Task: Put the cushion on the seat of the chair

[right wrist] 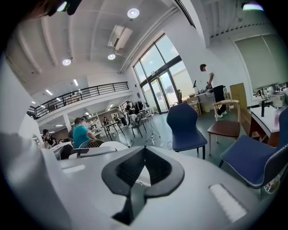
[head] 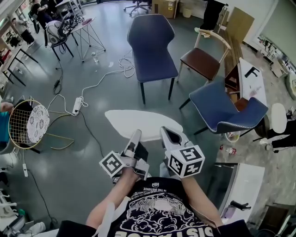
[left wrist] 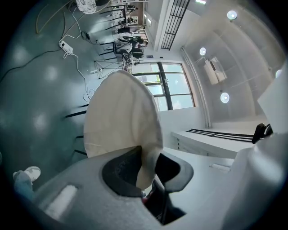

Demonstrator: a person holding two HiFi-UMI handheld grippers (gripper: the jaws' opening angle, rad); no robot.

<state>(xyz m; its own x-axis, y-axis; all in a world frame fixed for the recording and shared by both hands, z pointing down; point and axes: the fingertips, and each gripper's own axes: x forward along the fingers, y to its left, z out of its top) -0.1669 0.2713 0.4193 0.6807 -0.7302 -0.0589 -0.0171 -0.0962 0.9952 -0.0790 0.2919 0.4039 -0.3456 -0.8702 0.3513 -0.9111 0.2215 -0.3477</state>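
**A:** Why face the blue chair [head: 152,46] head-on?
**B:** I'd guess it's the target. Its seat [head: 158,70] is bare, and it's well apart from the load.
**A:** And the cushion [head: 138,121]?
**B:** It's held flat in the air, low in front of the person, ready to go down level.
**A:** Why two grips?
**B:** The left tongs [head: 135,135] are clenched on its near edge. The right tongs [head: 167,133] look pinched on the same edge, likely to stop it drooping.

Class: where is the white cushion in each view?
Head view: cushion at centre, over the floor.
Left gripper view: cushion fills the centre, clamped in the jaws.
Right gripper view: cushion a white sliver between the jaws.
Shared landmark: wire chair.
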